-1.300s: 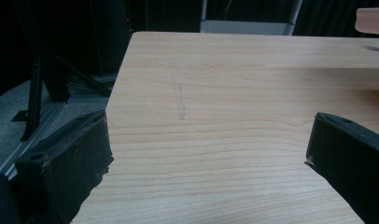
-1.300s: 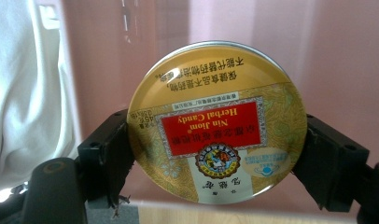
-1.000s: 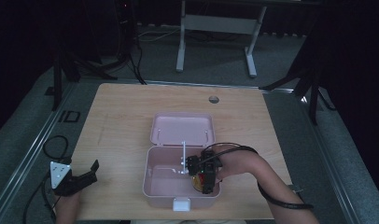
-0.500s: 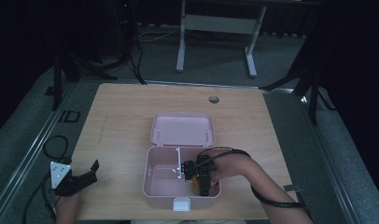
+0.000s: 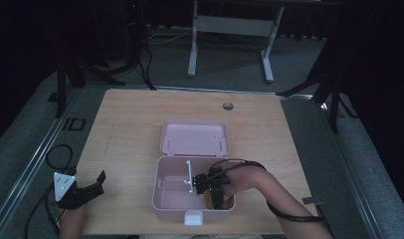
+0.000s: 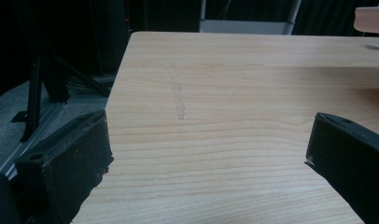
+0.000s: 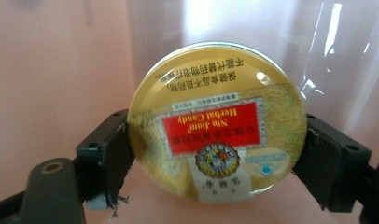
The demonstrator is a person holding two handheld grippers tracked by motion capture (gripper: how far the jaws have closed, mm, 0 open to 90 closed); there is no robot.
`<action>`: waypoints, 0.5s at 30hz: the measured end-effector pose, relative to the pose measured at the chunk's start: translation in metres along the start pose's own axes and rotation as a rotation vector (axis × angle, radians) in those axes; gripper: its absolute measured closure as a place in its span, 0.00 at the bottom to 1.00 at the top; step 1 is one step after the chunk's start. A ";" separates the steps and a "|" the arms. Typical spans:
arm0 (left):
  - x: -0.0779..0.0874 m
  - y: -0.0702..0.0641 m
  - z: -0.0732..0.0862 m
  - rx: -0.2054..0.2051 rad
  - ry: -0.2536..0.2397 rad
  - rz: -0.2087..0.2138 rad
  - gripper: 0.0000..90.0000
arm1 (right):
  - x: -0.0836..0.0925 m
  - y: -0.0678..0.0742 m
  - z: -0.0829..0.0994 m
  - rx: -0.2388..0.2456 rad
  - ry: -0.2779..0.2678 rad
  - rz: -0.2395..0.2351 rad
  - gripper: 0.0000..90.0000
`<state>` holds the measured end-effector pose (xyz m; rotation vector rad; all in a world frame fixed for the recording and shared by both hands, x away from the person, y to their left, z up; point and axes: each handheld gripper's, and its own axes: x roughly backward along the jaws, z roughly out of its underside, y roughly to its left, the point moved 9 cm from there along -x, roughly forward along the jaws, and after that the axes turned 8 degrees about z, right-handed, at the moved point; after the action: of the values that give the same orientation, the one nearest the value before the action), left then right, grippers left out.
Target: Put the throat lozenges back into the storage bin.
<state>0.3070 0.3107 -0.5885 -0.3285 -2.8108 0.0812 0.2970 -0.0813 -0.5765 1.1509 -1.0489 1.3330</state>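
Your right claw (image 7: 215,154) grips a gold candy tin (image 7: 215,126) inside the pink box (image 5: 170,199), lower centre; left claw (image 6: 206,154) gapes over pale wooden desk (image 6: 234,84) amid dark room

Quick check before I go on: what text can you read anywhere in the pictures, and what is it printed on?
"Nin Jiom Herbal Candy": red label on the round gold tin gripped in the right gripper, seen upside down.
Chinese lines on the tin's gold rim and the white strips: too small and blurred to read.
Pink box, table: no text.
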 end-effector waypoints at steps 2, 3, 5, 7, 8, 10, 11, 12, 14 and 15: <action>0.000 0.000 0.000 0.000 -0.001 -0.001 0.00 | 0.001 0.001 0.000 -0.009 0.000 -0.024 0.17; 0.000 0.000 0.000 0.000 0.000 -0.001 0.00 | 0.001 0.001 0.001 -0.009 0.003 -0.026 0.17; 0.000 0.000 0.000 0.000 -0.001 -0.001 0.00 | 0.002 0.001 0.001 -0.009 0.003 -0.026 0.17; 0.000 0.000 0.000 0.001 -0.001 -0.001 0.00 | 0.004 0.001 0.001 -0.017 -0.003 -0.023 0.15; 0.000 0.000 0.000 0.000 0.000 -0.001 0.00 | 0.005 0.001 0.001 -0.019 -0.010 -0.021 0.15; 0.000 0.000 0.000 0.000 0.001 -0.001 0.00 | 0.011 0.000 0.001 -0.017 -0.034 -0.016 0.14; 0.000 0.000 0.000 0.000 0.000 -0.001 0.00 | 0.016 0.000 0.001 -0.018 -0.053 -0.004 0.14; 0.000 0.000 0.000 0.001 0.000 -0.001 0.00 | 0.020 -0.001 0.001 -0.010 -0.075 0.010 0.14; 0.000 0.000 0.000 0.000 0.001 -0.002 0.00 | 0.031 -0.002 0.002 -0.014 -0.114 0.031 0.13; 0.000 0.000 0.000 0.001 -0.001 -0.002 0.00 | 0.039 -0.003 0.003 -0.023 -0.153 0.041 0.13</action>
<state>0.3071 0.3108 -0.5885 -0.3260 -2.8118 0.0822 0.2997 -0.0776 -0.5376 1.2347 -1.2006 1.2765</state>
